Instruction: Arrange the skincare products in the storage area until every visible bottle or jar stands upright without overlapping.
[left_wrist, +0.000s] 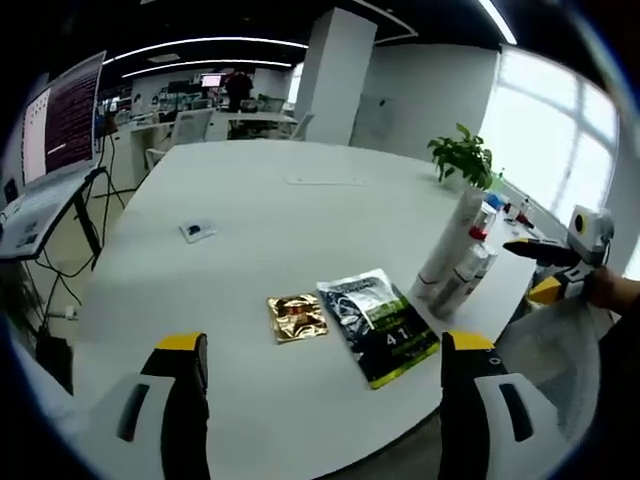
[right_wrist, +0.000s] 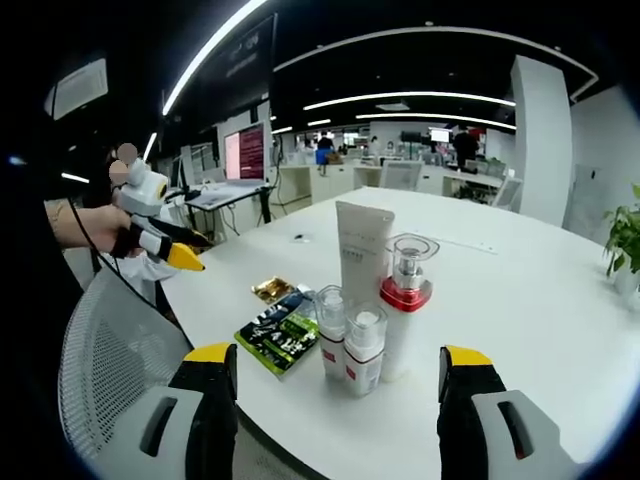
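Both hand-held grippers – left (left_wrist: 322, 350), right (right_wrist: 337, 360) – are wide open, holding nothing; the white skincare bottles (right_wrist: 362, 345) already stand upright on the white worktop (right_wrist: 520, 310).

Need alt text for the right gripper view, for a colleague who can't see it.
Four skincare containers stand upright on the round white table: a tall white tube, a red-collared pump bottle and two small clear-capped bottles. Green-black and gold sachets lie flat left; the open right gripper frames them.
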